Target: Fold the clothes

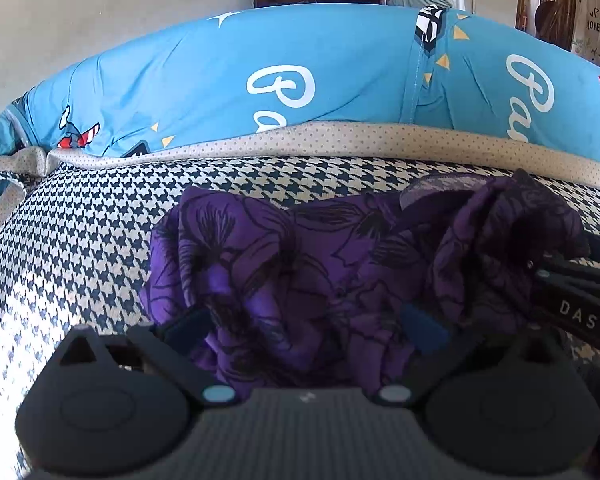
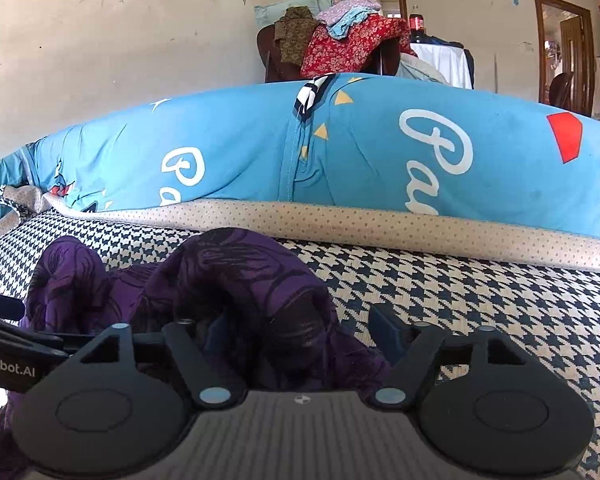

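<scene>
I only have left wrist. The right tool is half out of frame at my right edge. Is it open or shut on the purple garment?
Observer: Open. The right tool has its fingers spread, and a hump of the purple garment sits between them, unpinched.
Operator: Both pads in cloth?
Observer: No. Its right pad is bare, over the houndstooth mat. The left one is hidden by fabric.
Operator: More laundry anywhere?
Observer: Yes. On the chair behind the blue pillow lies a red floral piece, with lighter clothes heaped on top that your view crops out.
</scene>
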`<state>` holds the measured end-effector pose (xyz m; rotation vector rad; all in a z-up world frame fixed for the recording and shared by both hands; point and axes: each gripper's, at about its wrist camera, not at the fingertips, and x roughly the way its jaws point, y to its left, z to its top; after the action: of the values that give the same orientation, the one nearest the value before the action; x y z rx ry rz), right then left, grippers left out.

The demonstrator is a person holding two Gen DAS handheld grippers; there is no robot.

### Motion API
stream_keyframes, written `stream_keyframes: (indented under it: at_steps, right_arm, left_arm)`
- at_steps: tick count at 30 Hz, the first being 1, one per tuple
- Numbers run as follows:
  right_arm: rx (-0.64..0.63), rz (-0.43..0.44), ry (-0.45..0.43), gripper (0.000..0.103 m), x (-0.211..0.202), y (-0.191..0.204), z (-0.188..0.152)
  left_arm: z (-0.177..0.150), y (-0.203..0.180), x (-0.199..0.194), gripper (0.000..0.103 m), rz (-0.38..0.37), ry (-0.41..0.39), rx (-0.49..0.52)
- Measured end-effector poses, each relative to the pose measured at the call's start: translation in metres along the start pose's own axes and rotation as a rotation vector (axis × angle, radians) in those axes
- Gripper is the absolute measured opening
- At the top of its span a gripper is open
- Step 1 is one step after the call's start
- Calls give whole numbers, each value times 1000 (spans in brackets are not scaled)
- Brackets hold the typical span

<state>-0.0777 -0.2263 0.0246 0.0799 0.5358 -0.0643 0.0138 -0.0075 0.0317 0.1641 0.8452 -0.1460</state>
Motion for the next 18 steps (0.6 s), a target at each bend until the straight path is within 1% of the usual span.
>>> stream_keyframes:
  at_steps: [1,2,3,4,5,7,8,11,18]
  right_arm:
    - [-1,12,7,56,1,1,0]
    - [-3,23,14,50,2,2,-1]
    - [-7,30,18,46,2,3,-1]
    - [-15,37,19,40,2,5,-1]
    - [-21,35,20,38,2,6,-1]
    - [-34,31,20,29,2,9,-2]
    - [-33,32,20,27,3,9,-2]
    - [-30,31,21,23,3,9,-2]
    - [-30,19,20,23,1,11,-2]
  left_arm:
    - [0,0,0,103,0,1,2]
    - [0,0,0,103,0,1,3]
    - [0,0,1,103,-1,2,4]
    - [1,0,1,103,-1,2,5]
    - [1,0,0,103,-1,1,5]
    - [1,0,0,103,-1,2,6]
    - [1,0,0,103,-2,3,5]
    - [1,0,-1,103,-5,4,3]
    - [2,-1,-4,103,-6,2,8]
